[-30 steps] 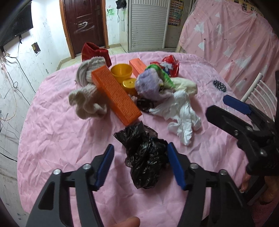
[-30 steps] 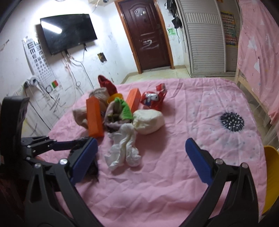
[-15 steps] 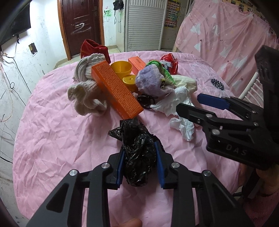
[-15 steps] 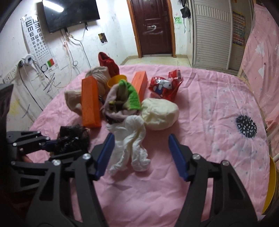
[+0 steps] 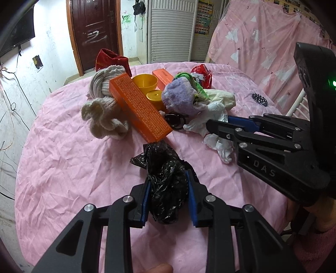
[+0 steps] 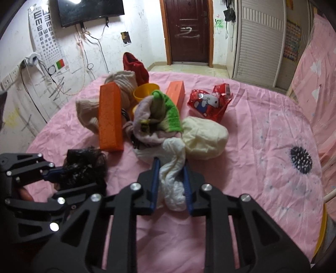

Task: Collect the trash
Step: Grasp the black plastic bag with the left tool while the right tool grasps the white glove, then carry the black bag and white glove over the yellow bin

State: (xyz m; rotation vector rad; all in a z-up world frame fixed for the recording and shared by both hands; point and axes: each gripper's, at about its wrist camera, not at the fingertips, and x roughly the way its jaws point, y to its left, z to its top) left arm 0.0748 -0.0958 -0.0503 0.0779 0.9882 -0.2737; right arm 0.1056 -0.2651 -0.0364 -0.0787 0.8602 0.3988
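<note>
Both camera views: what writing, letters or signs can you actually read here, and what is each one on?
"DAS": raised letters on the black body of the right tongs.
"E" shapes in shrinking rows: eye chart on the wall.
Fine print on the long orange box: too small to read.
Red snack bag: cartoon cat picture, wording unreadable.
White scrawl on the brown door: no legible word.
Wall poster of coloured squares: too blurred.

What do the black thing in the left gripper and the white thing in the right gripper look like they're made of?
Black bag: thin glossy plastic film, judging by sharp crinkles and glints. White wad: soft, matte, limp and finely wrinkled; probably a thin glove or tissue, unclear which.
</note>
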